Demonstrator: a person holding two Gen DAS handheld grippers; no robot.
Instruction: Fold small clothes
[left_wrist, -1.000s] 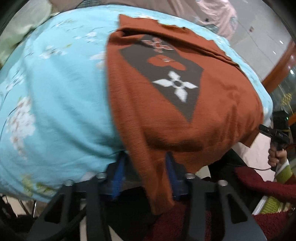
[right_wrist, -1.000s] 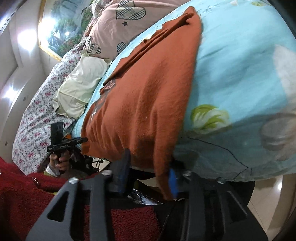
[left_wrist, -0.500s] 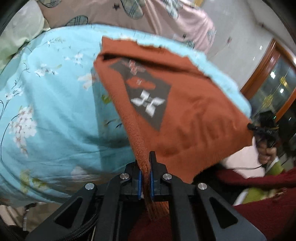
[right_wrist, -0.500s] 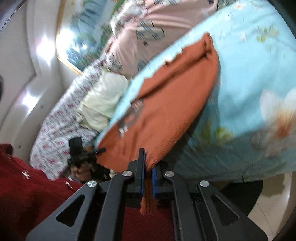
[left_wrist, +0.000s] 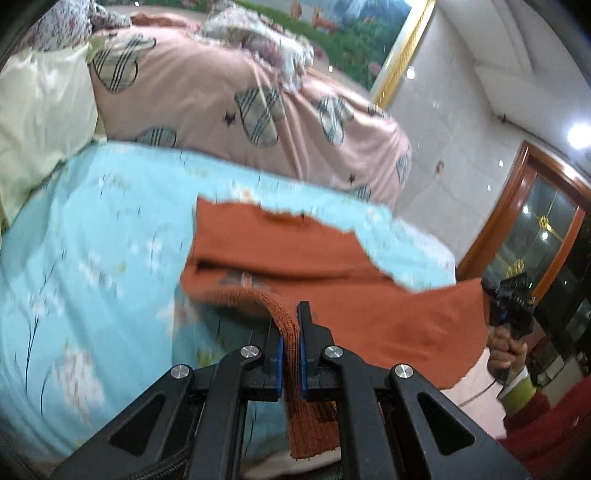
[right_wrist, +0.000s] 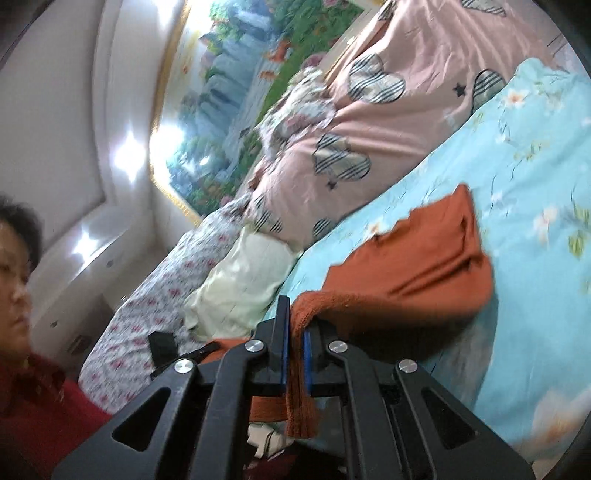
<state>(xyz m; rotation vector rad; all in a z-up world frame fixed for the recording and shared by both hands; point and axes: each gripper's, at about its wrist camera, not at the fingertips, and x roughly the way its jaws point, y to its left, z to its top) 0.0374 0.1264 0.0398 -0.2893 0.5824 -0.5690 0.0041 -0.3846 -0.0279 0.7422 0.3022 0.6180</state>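
Observation:
A rust-orange knitted garment (left_wrist: 295, 254) lies on a light-blue floral bedsheet (left_wrist: 92, 240), its near hem lifted off the bed. My left gripper (left_wrist: 290, 321) is shut on the hem's left corner; cloth hangs below the jaws. My right gripper (right_wrist: 295, 325) is shut on the hem's other corner, and the garment (right_wrist: 417, 273) stretches away from it toward its far edge on the sheet (right_wrist: 517, 155). The right gripper and the hand holding it also show in the left wrist view (left_wrist: 513, 306).
A pink quilt with plaid hearts (left_wrist: 240, 92) and a pale yellow pillow (left_wrist: 40, 122) lie beyond the garment. A flowered pillow (right_wrist: 147, 314) lies at the bed's side. The person in red (right_wrist: 29, 398) stands at the near edge. A wooden door frame (left_wrist: 517, 206) is right.
Both grippers have closed on the hem corners and risen, lifting the near edge and carrying it toward the far edge. The garment's patterned front is now mostly covered by the fold.

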